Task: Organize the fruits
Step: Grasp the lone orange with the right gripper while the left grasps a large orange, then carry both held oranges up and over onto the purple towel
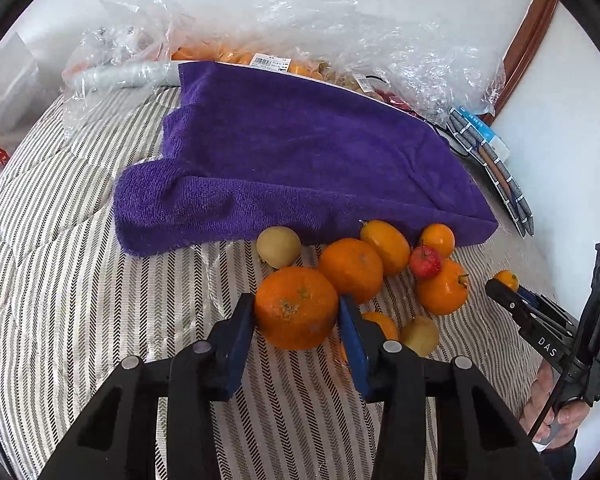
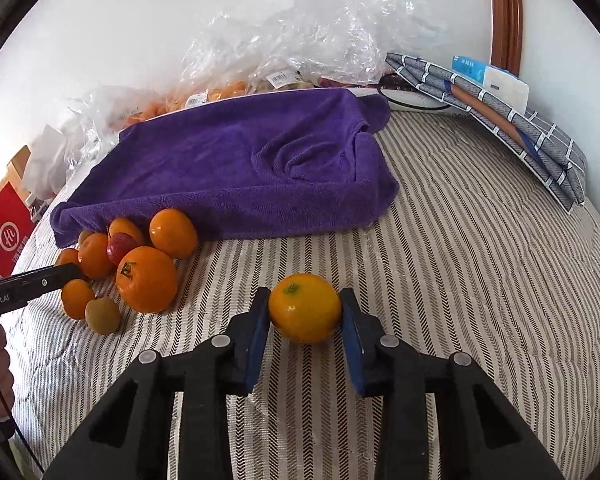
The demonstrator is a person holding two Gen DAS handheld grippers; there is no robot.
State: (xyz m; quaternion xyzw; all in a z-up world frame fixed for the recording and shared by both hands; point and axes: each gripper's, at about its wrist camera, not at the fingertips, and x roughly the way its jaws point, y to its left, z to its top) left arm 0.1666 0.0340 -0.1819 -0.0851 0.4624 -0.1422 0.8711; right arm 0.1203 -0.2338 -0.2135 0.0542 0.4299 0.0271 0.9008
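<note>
1. Left gripper [image 1: 296,312], bottom centre of the left wrist view, clamps a large orange [image 1: 296,308] lying on the striped bedcover [image 1: 100,300].
2. Fruit pile [image 1: 404,264] just right of it, against the purple towel [image 1: 300,152].
3. Right gripper [image 2: 305,312], bottom centre of the right wrist view, pads touching a yellow-orange citrus [image 2: 305,307], apart from the pile.

Left tool [image 1: 296,308] and right tool [image 2: 305,309]: black frames, blue pads, grey rivets
</note>
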